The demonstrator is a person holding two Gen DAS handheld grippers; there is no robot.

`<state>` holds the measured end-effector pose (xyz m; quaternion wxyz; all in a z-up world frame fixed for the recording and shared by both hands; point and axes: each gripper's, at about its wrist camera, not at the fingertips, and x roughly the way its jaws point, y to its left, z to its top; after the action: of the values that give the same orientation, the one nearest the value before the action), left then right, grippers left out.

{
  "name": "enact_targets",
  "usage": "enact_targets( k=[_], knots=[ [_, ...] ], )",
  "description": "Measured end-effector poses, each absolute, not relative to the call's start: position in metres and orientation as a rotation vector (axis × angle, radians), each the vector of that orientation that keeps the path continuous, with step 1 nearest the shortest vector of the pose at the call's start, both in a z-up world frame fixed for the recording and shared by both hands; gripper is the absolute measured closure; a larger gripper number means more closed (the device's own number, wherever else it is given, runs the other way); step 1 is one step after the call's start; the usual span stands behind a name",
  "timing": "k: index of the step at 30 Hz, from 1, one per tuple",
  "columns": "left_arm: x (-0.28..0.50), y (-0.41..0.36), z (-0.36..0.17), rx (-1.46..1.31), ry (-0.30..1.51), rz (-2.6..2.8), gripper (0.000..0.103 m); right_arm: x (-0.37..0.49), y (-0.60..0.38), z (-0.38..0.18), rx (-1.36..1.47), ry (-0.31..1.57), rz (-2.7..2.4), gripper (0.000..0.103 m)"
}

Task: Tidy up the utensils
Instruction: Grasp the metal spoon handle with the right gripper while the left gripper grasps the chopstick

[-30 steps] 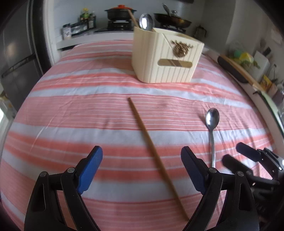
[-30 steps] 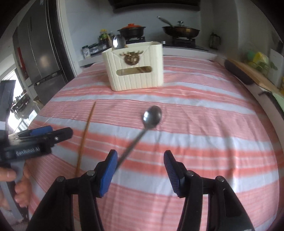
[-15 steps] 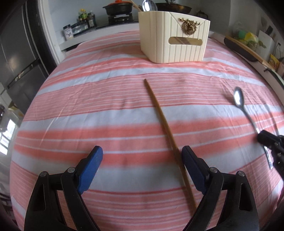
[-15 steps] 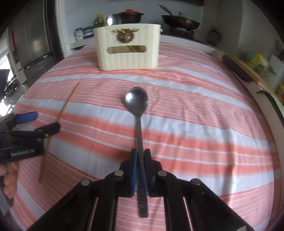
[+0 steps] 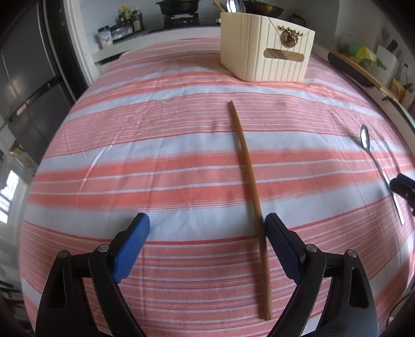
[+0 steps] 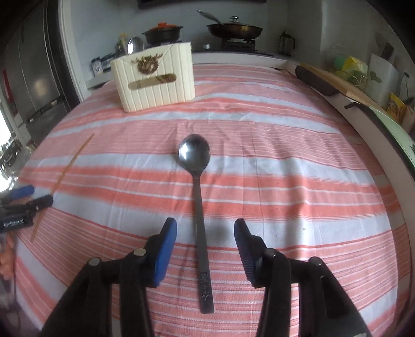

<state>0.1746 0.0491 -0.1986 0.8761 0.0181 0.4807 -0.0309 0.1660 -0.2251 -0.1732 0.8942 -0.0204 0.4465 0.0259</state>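
Between the blue ribbed pads of the right tool (image 6: pixel 205 242) lies one metal spoon (image 6: pixel 197 186), its flat handle running straight forward from the tool and its oval, shiny bowl at the far end. The jaws are opening and the pads stand clear of the handle on both sides, so the spoon rests free on the bench (image 6: pixel 298 181), which is covered by a woven cloth in coral and white stripes.

Just inside the right-hand pad of the left tool (image 5: pixel 207 239) lies one long, thin wooden chopstick (image 5: pixel 250 181), slim and slightly curved in the fisheye view, pointing forward and away. That tool's jaws are spread wide; whether the pad grazes the stick I cannot tell.

Farther ahead of both tools stands one cream holder (image 6: pixel 155 80), a ribbed rectangular box with a slot handle and a gold stag-head emblem on its face. One second spoon (image 6: pixel 135 45) stands upright in it, bowl up, and a wooden end (image 5: pixel 216 4) shows beside it in the left view.

Beyond the bench edge, two dark pans sit on a stove.
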Motion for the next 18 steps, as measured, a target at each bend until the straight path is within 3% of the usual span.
enact_targets(
  k=[4,12,18],
  knots=[
    [0.187,0.039,-0.200,0.079,1.026,-0.118,0.007,0.175,-0.221,-0.175,-0.035,0.954,0.069,0.056],
    [0.231,0.034,-0.201,0.074,1.053,-0.148,0.007,0.212,-0.197,-0.187,-0.127,1.012,0.090,0.043],
    [0.261,0.026,-0.199,0.069,1.045,-0.160,0.021,0.247,-0.193,-0.191,-0.124,0.995,0.081,0.041]
  ],
)
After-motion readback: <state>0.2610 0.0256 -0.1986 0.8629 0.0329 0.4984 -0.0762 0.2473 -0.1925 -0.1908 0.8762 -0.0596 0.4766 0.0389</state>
